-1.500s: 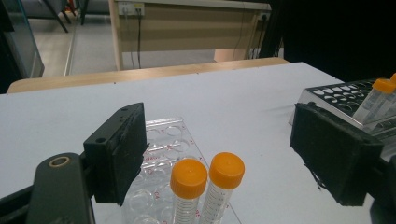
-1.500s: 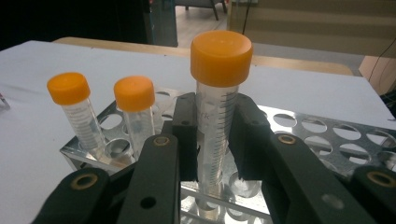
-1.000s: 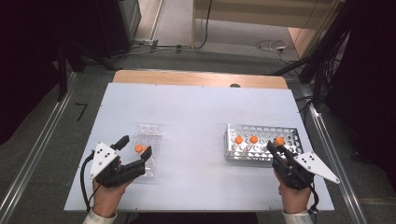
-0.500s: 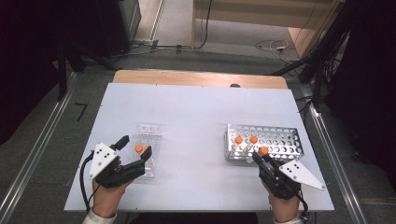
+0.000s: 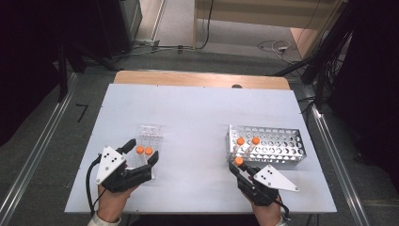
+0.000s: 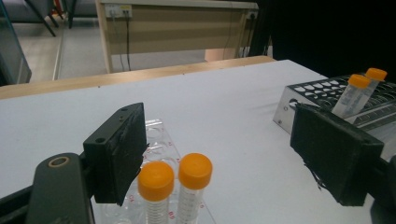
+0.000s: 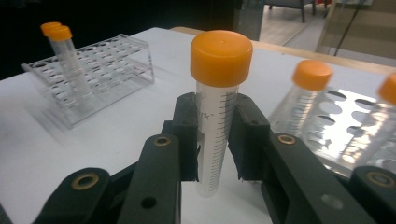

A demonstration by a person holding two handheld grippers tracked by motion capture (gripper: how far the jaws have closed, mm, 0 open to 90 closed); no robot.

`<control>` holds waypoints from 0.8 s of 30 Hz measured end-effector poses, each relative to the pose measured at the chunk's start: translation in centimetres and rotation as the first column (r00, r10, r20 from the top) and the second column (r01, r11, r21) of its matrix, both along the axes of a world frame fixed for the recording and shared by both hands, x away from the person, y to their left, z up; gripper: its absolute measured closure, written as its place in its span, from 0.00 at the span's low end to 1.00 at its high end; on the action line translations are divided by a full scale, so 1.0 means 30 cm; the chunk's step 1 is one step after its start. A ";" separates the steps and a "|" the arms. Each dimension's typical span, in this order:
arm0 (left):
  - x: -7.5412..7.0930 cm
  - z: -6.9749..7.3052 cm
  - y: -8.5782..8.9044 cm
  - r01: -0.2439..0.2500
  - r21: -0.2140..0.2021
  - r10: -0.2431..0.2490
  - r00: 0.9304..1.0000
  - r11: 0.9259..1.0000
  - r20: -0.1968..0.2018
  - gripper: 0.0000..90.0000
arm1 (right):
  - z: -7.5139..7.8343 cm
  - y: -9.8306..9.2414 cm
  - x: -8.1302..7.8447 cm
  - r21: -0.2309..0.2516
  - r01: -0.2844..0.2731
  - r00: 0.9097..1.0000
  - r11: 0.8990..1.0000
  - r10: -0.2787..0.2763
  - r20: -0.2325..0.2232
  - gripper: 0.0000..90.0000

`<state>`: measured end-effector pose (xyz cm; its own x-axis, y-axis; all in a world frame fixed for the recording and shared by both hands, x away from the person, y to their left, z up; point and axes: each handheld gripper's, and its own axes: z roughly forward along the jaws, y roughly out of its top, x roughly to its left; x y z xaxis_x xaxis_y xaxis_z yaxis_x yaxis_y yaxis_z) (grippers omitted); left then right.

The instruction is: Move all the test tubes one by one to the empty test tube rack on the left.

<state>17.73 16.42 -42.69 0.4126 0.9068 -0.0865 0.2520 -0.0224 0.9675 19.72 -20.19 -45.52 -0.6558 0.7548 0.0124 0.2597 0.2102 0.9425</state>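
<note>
You are working at a white table [image 5: 197, 117] with a strip of bare wood along its far edge, and two racks stand directly on its top, well apart from each other. On your left side stands a clear plastic rack [image 5: 147, 141] with two orange-capped tubes [image 5: 144, 151] upright in its near end. On your right side stands a perforated metal rack [image 5: 273, 143], with two more orange-capped tubes [image 5: 248, 141] leaning in the holes at its left end, and the white surface between the two racks carries nothing you can make out.
</note>
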 end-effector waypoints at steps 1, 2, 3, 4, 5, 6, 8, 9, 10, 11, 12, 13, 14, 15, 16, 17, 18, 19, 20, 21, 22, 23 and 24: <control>-0.001 -0.001 -0.006 0.006 0.000 -0.006 1.000 1.000 0.001 0.20 | -0.003 0.008 -0.002 -0.004 -0.008 1.000 1.000 0.008 -0.003 0.79; -0.003 -0.002 -0.012 0.012 0.001 -0.012 1.000 1.000 0.001 0.20 | -0.006 0.016 -0.003 -0.008 -0.017 1.000 1.000 0.017 -0.003 0.79; -0.005 -0.002 -0.017 0.017 0.004 -0.017 1.000 1.000 0.000 0.20 | -0.008 0.023 -0.004 -0.009 -0.024 1.000 1.000 0.024 -0.004 0.79; -0.007 -0.002 -0.022 0.021 0.006 -0.021 1.000 1.000 0.000 0.20 | -0.009 0.030 -0.006 -0.009 -0.031 0.999 0.999 0.031 -0.008 0.79; -0.009 -0.002 -0.029 0.028 0.005 -0.028 1.000 1.000 0.000 0.20 | -0.011 0.037 -0.006 -0.012 -0.040 0.999 0.999 0.040 -0.008 0.79; -0.011 -0.004 -0.036 0.035 0.007 -0.035 0.999 0.999 0.000 0.20 | -0.012 0.044 -0.007 -0.012 -0.046 0.999 0.999 0.045 -0.010 0.79; -0.015 -0.007 -0.054 0.053 0.013 -0.053 0.999 0.999 0.000 0.20 | -0.016 0.058 -0.008 -0.011 -0.063 0.998 0.998 0.063 -0.014 0.79; -0.018 -0.008 -0.064 0.062 0.018 -0.062 0.998 0.998 -0.004 0.20 | -0.018 0.065 -0.008 -0.015 -0.069 0.998 0.998 0.068 -0.016 0.79; -0.020 -0.010 -0.075 0.073 0.021 -0.073 0.997 0.997 -0.003 0.20 | -0.020 0.074 -0.008 -0.017 -0.076 0.997 0.997 0.076 -0.018 0.79; -0.022 -0.012 -0.084 0.084 0.023 -0.084 0.996 0.996 -0.005 0.20 | -0.023 0.082 -0.008 -0.019 -0.086 0.996 0.996 0.085 -0.022 0.79; -0.025 -0.014 -0.093 0.094 0.025 -0.094 0.996 0.995 -0.006 0.20 | -0.025 0.092 -0.009 -0.021 -0.093 0.995 0.995 0.092 -0.024 0.79; -0.027 -0.016 -0.102 0.104 0.028 -0.104 0.995 0.994 -0.008 0.20 | -0.028 0.102 -0.010 -0.025 -0.101 0.995 0.995 0.100 -0.024 0.79; -0.029 -0.018 -0.112 0.109 0.031 -0.109 0.994 0.994 -0.009 0.20 | -0.030 0.112 -0.011 -0.027 -0.110 0.994 0.994 0.109 -0.025 0.79; -0.031 -0.022 -0.121 0.118 0.034 -0.118 0.993 0.992 -0.010 0.20 | -0.032 0.122 -0.013 -0.030 -0.118 0.993 0.993 0.117 -0.027 0.80; -0.033 -0.025 -0.130 0.128 0.035 -0.128 0.992 0.991 -0.014 0.21 | -0.035 0.132 -0.014 -0.036 -0.126 0.992 0.991 0.125 -0.028 0.79; -0.034 -0.028 -0.139 0.137 0.037 -0.137 0.991 0.990 -0.017 0.21 | -0.039 0.141 -0.013 -0.041 -0.133 0.991 0.990 0.132 -0.030 0.79; -0.035 -0.031 -0.147 0.145 0.040 -0.144 0.989 0.989 -0.020 0.21 | -0.042 0.148 -0.012 -0.044 -0.140 0.990 0.989 0.139 -0.032 0.79; -0.036 -0.033 -0.155 0.153 0.039 -0.152 0.988 0.987 -0.021 0.21 | -0.045 0.155 -0.010 -0.048 -0.144 0.989 0.988 0.142 -0.034 0.79; -0.038 -0.034 -0.161 0.160 0.039 -0.159 0.987 0.986 -0.024 0.21 | -0.047 0.162 -0.009 -0.051 -0.151 0.988 0.987 0.149 -0.035 0.79; -0.040 -0.035 -0.166 0.170 0.039 -0.169 0.985 0.985 -0.024 0.22 | -0.049 0.168 -0.008 -0.051 -0.155 0.987 0.987 0.154 -0.035 0.79; -0.042 -0.037 -0.174 0.175 0.035 -0.174 0.984 0.984 -0.023 0.22 | -0.050 0.175 -0.008 -0.053 -0.160 0.987 0.986 0.158 -0.036 0.79; -0.043 -0.038 -0.180 0.183 0.034 -0.182 0.983 0.983 -0.022 0.23 | -0.051 0.181 -0.009 -0.052 -0.165 0.986 0.985 0.163 -0.038 0.79; -0.045 -0.039 -0.186 0.192 0.030 -0.191 0.981 0.981 -0.023 0.24 | -0.053 0.187 -0.008 -0.055 -0.171 0.985 0.984 0.170 -0.036 0.79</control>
